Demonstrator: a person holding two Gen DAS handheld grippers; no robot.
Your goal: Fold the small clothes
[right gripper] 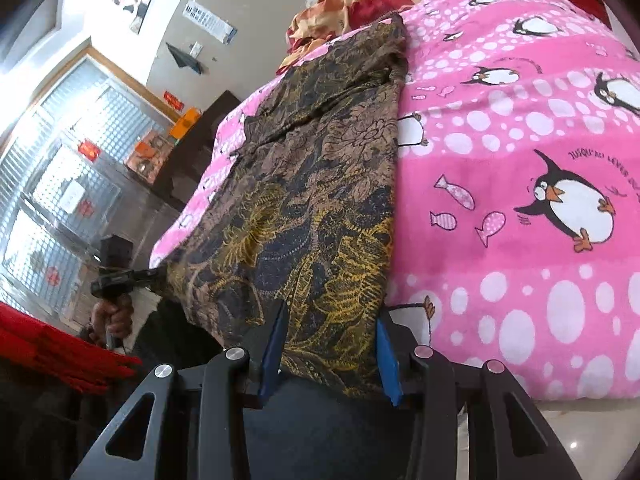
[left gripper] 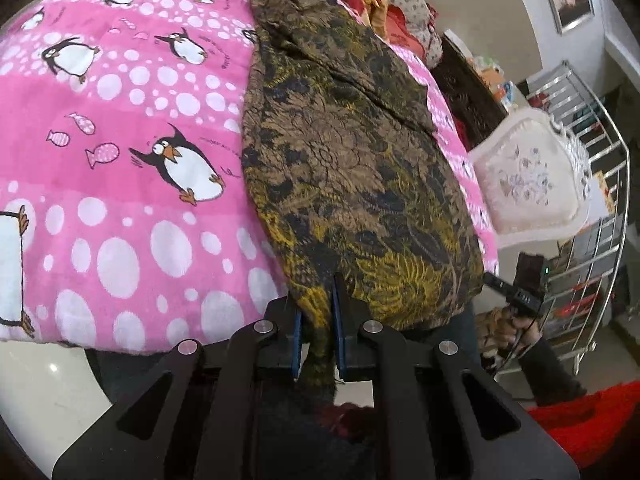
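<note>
one hand-held gripper (left gripper: 318, 332) pinches garment (left gripper: 352, 168).

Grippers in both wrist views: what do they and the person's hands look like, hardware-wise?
Both the left gripper and the right gripper have matte black linkage arms with silver round pivot pins and flat blue finger pads. The left wrist view shows the right hand bare, on a black pistol-style handle, with a thin black cable and dark sleeve.

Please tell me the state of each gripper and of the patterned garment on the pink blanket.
Left gripper: shut on the patterned garment's near edge.
Right gripper: open, fingers either side of the hem.
Patterned garment: lying spread lengthwise on the pink blanket, near edge hanging over.
</note>
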